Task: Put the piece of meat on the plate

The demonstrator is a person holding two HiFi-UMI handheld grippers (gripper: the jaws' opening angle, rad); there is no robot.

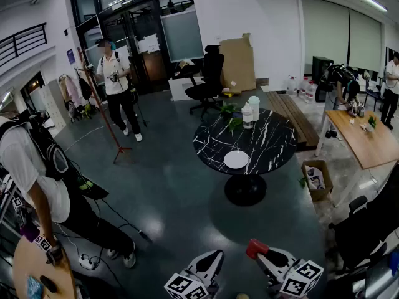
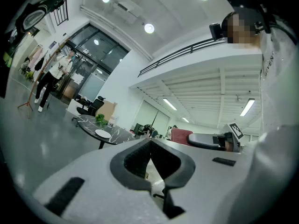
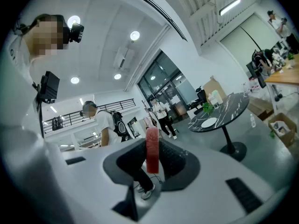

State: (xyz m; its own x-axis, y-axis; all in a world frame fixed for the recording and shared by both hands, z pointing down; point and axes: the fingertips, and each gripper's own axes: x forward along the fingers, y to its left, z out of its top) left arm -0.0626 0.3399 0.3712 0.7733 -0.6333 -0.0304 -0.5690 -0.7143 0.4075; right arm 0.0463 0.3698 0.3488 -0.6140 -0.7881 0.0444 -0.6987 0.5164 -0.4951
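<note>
A wide hall with a dark polished floor opens ahead. Well away across it stands a round black marble table point(image 1: 268, 143), with a white plate point(image 1: 236, 159) lying near its front edge and a small plant point(image 1: 229, 116) and two pale containers point(image 1: 250, 112) at its far side. The plate is bare and the table is far from both grippers, so the step in hand is, by my reading, the carry: walking the meat over to the table. The right gripper point(image 1: 259, 254) pinches the piece of meat point(image 3: 152, 149) between its jaws, the slab standing upright on edge with its top poking above the pads. The left gripper point(image 2: 150, 158) has its jaws pressed together on nothing and hangs just beside the right one at the bottom of the head view. To do the carry well, keep the pinch firm and the right gripper level. Approach from the open front side so the plant and containers are not in the way. Bring the meat low over the middle of the plate before spreading the jaws, and hold the left gripper clear of it. The meat is a flat, narrow slab, evenly red with a squared-off top end. Its surface looks smooth and stiff, perhaps a model rather than real meat, though the view is too coarse to be sure.
</note>
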